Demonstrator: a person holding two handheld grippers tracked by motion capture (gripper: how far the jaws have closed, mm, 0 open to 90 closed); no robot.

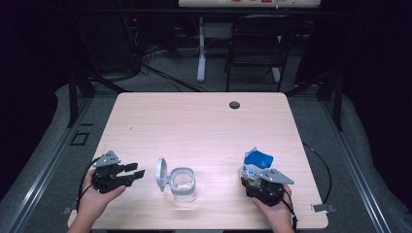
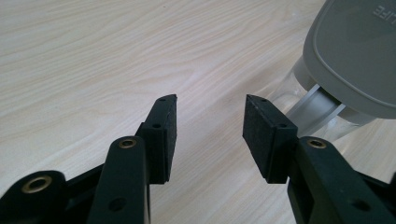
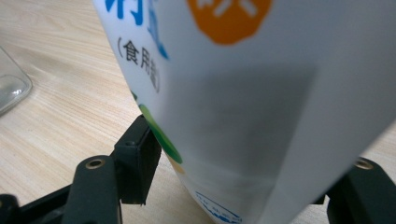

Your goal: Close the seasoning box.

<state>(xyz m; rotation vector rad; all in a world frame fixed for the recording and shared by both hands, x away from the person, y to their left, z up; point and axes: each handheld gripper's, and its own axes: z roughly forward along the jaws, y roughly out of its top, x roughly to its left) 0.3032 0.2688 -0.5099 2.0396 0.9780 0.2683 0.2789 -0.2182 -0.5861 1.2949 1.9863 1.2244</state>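
A clear glass jar (image 1: 183, 184) stands near the table's front edge, and its grey hinged lid (image 1: 161, 172) is flipped up on its left side. My left gripper (image 1: 138, 170) rests left of the jar, open and empty. In the left gripper view the left gripper (image 2: 210, 100) points at bare wood, with the lid (image 2: 359, 51) and the jar (image 2: 303, 107) at the right. A blue and white pouch (image 1: 255, 162) with a torn-open top stands upright at the front right. My right gripper (image 1: 252, 175) is shut on its lower part. In the right gripper view the pouch (image 3: 243, 93) sits between the right gripper (image 3: 243, 158) jaws and hides the right pad.
The light wooden table (image 1: 194, 126) has a dark cable hole (image 1: 234, 105) near its far edge. A black chair (image 1: 257, 43) and a white desk leg (image 1: 201, 48) stand on the floor beyond. The jar's edge (image 3: 11, 86) shows at the left of the right gripper view.
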